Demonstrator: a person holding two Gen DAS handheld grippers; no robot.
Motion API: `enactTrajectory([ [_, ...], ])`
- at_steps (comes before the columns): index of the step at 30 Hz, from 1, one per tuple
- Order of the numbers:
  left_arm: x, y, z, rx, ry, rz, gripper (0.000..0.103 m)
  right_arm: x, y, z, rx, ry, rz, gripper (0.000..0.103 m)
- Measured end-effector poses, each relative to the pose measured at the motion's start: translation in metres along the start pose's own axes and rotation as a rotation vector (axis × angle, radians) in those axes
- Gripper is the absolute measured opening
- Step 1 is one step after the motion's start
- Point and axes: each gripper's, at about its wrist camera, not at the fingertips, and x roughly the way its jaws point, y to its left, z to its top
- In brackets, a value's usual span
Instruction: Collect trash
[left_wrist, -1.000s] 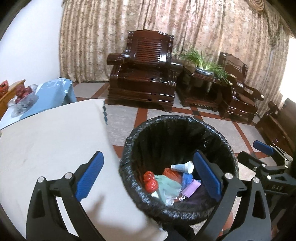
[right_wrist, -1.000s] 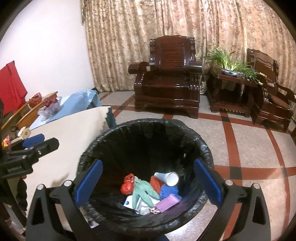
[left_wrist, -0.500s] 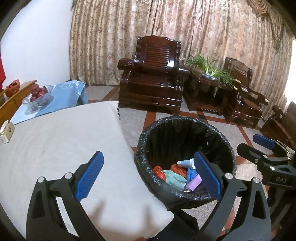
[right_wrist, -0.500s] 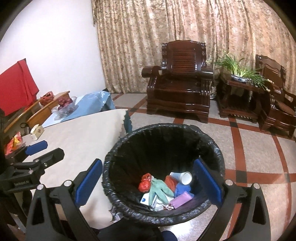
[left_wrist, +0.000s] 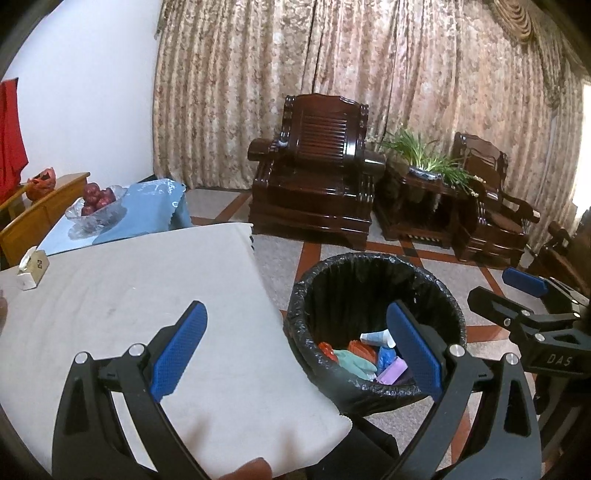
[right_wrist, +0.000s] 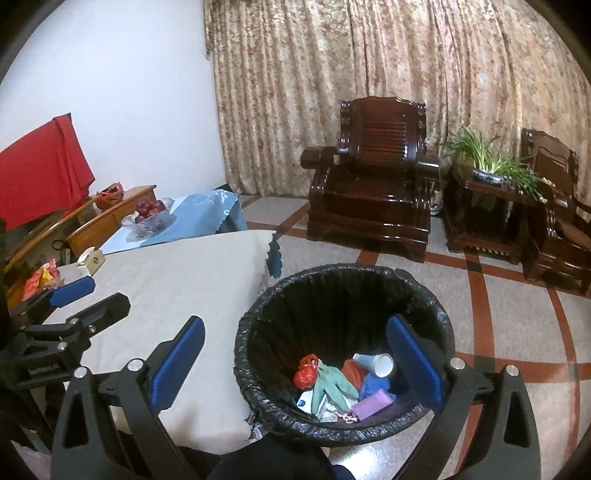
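Trash (right_wrist: 338, 384) is seen at the bottom of a black-lined bin (right_wrist: 343, 280) on the floor, just right of the cloth-covered worktop (left_wrist: 122, 288). Both tools are held wide apart and empty: the left tool (left_wrist: 295, 347) above the worktop's near right corner and the bin, the right tool (right_wrist: 295, 362) over the bin. Among the trash, a green glove (right_wrist: 328, 384), a white cup (right_wrist: 376, 363) and a red bag (right_wrist: 304, 373) are visible.
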Motion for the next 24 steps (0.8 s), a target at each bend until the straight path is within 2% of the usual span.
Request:
enactTrajectory([
  [11, -0.019, 0.001, 0.002, 0.005, -0.033, 0.029, 0.095, -0.008, 0.014, 0.005, -0.021, -0.019, 0.009, 0.097],
  [24, -0.022, 0.001, 0.001, 0.009, -0.044, 0.036, 0.095, -0.010, 0.017, 0.006, -0.027, -0.022, 0.008, 0.097],
])
